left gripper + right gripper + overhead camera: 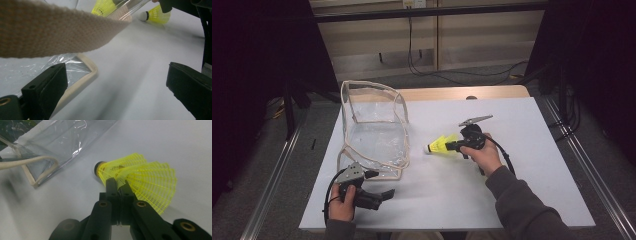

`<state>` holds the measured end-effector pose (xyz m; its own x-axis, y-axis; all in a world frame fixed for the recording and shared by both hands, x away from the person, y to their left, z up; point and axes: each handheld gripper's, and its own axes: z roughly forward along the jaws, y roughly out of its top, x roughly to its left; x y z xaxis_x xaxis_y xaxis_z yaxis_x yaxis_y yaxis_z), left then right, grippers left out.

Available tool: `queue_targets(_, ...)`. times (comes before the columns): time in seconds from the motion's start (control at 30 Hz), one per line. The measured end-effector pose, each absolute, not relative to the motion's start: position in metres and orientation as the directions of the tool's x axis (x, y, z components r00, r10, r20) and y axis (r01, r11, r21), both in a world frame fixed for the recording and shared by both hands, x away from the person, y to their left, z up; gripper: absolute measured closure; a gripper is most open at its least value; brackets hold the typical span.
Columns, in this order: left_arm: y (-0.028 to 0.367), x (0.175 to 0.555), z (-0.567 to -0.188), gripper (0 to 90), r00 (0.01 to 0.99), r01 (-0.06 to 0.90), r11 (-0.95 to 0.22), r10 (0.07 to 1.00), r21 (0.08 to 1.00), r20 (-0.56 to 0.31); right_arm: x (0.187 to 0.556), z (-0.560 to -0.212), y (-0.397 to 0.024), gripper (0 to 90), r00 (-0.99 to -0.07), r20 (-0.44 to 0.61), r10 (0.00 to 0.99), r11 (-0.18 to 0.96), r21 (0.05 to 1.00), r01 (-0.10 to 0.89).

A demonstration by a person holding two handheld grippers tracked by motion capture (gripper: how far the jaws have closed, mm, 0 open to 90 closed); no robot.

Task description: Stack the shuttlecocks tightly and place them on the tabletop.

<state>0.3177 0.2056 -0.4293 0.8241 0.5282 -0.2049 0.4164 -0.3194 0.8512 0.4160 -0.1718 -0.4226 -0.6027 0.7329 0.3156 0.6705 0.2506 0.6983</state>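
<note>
White board covers the table point(512, 195), with dark curtains to either side and a pale wall with trailing cables behind it. On the left half of the board stands a clear plastic bag point(374, 135) edged in cream webbing, its mouth held open and its flap lying toward the near edge. The right gripper point(451, 146) is clamped on a yellow shuttlecock point(439, 145), held just right of the bag and apart from it; whether it hangs slightly above the board or brushes it is hard to judge from the high view. In the right gripper view the two black jaws are pressed together on the mesh skirt close to the cork end, the skirt fanning out to the right. The left gripper point(384, 196) rests low near the front edge of the board, just before the bag's flap, its jaws standing wide apart with nothing between them. A cream strap point(50, 30) of the bag crosses the left gripper view.
</note>
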Motion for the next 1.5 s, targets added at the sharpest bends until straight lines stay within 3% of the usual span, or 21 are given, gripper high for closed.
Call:
queue_targets(0.13,0.206,0.318,-0.429,3.7,0.824,0.416,-0.319,0.528,0.851,-0.205,0.416,-0.424,-0.172,86.4,-0.601,0.316,0.734,0.250,0.696,0.673)
queue_targets(0.3,0.206,0.318,-0.429,3.7,0.824,0.417,-0.319,0.528,0.851,-0.205,0.417,-0.424,-0.173,73.6,-0.586,0.302,0.751,0.251,0.691,0.678)
queue_targets(0.43,0.206,0.318,-0.430,3.7,0.825,0.415,-0.323,0.527,0.850,-0.202,0.415,-0.422,-0.175,71.7,-0.581,0.297,0.758,0.254,0.686,0.682)
queue_targets(0.53,0.205,0.318,-0.429,3.7,0.826,0.415,-0.326,0.526,0.849,-0.202,0.414,-0.421,-0.179,71.9,-0.577,0.294,0.762,0.250,0.688,0.681)
queue_targets(0.67,0.205,0.318,-0.430,3.7,0.826,0.415,-0.325,0.527,0.850,-0.202,0.413,-0.421,-0.183,87.7,-0.588,0.301,0.751,0.259,0.685,0.681)
queue_targets(0.73,0.204,0.318,-0.430,3.7,0.826,0.415,-0.325,0.526,0.850,-0.202,0.413,-0.421,-0.182,89.5,-0.596,0.309,0.741,0.261,0.685,0.680)
queue_targets(1.5,0.205,0.318,-0.430,3.7,0.825,0.415,-0.325,0.527,0.850,-0.202,0.416,-0.426,-0.174,87.9,-0.617,0.341,0.710,0.264,0.683,0.681)
